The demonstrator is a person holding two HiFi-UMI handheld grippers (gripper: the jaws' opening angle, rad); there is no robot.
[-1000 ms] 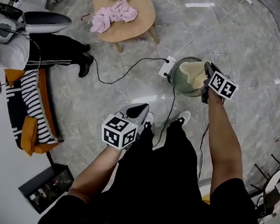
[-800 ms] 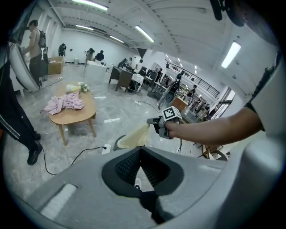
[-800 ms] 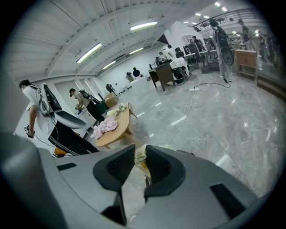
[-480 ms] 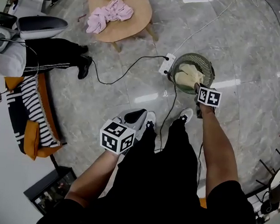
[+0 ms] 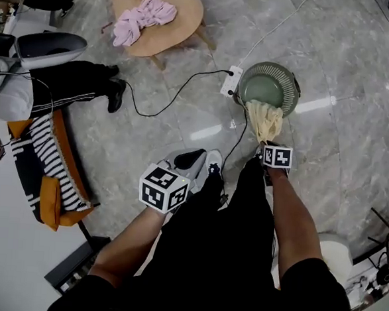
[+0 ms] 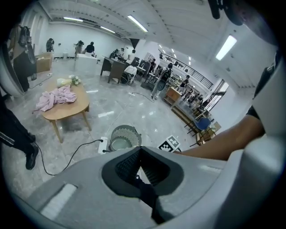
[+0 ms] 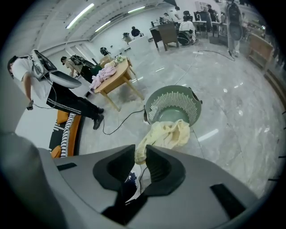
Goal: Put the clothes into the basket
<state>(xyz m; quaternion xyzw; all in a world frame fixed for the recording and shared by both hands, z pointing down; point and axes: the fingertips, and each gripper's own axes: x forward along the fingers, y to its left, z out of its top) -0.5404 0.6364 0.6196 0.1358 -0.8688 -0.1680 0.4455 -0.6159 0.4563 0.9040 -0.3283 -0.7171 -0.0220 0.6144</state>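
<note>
A cream cloth [image 5: 265, 120] hangs from my right gripper [image 5: 270, 144], which is shut on it. In the right gripper view a fold of the cloth [image 7: 166, 134] is pinched between the jaws of the right gripper [image 7: 140, 154], and its far end reaches the near rim of the green basket [image 7: 173, 105]. The inside of the basket [image 5: 283, 76] shows bare. Pink clothes [image 5: 142, 15] lie on a low wooden table [image 5: 176, 32]. My left gripper [image 5: 192, 155] hovers by my left shoe, jaws together and empty. Its tips meet in the left gripper [image 6: 140, 148] view.
A white power strip [image 5: 229, 81] with a black cable lies on the floor left of the basket. A seated person's legs [image 5: 74, 78] and an orange striped cushion [image 5: 44, 167] are at the left. My shoes [image 5: 211, 163] stand just below the basket.
My right gripper has come down and back toward my feet. The cream cloth, earlier over the basket's opening, now trails at its near rim. The left gripper has barely shifted.
</note>
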